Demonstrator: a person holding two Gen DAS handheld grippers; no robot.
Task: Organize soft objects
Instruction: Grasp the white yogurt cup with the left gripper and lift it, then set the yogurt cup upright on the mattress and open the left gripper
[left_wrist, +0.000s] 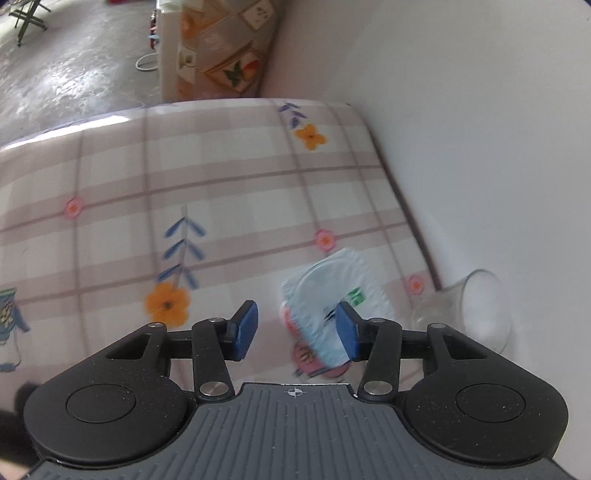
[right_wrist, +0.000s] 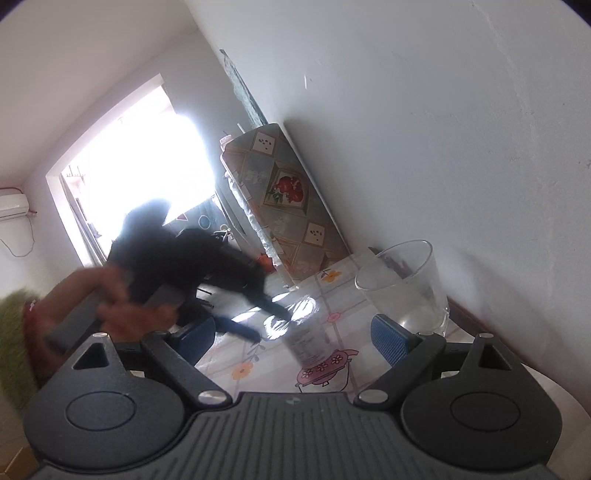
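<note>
A white soft packet (left_wrist: 325, 291) with a green mark lies on the flowered plaid tablecloth (left_wrist: 184, 184). My left gripper (left_wrist: 295, 328) points down over it with its jaws part-way apart. The packet's near end shows between the blue pads and runs behind the right pad (left_wrist: 347, 332); the left pad stands apart from it. In the right wrist view the packet (right_wrist: 310, 343) sits just past the blurred left gripper (right_wrist: 273, 326), which a hand (right_wrist: 129, 314) holds. My right gripper (right_wrist: 295, 339) hangs wide open, nothing between its pads.
A clear drinking glass (left_wrist: 465, 314) (right_wrist: 402, 288) stands on the table by the white wall (left_wrist: 480, 147). Beyond the table's far edge is a cabinet under a patterned cover (left_wrist: 221, 48) (right_wrist: 280, 206). A grey floor (left_wrist: 74, 74) lies to the left.
</note>
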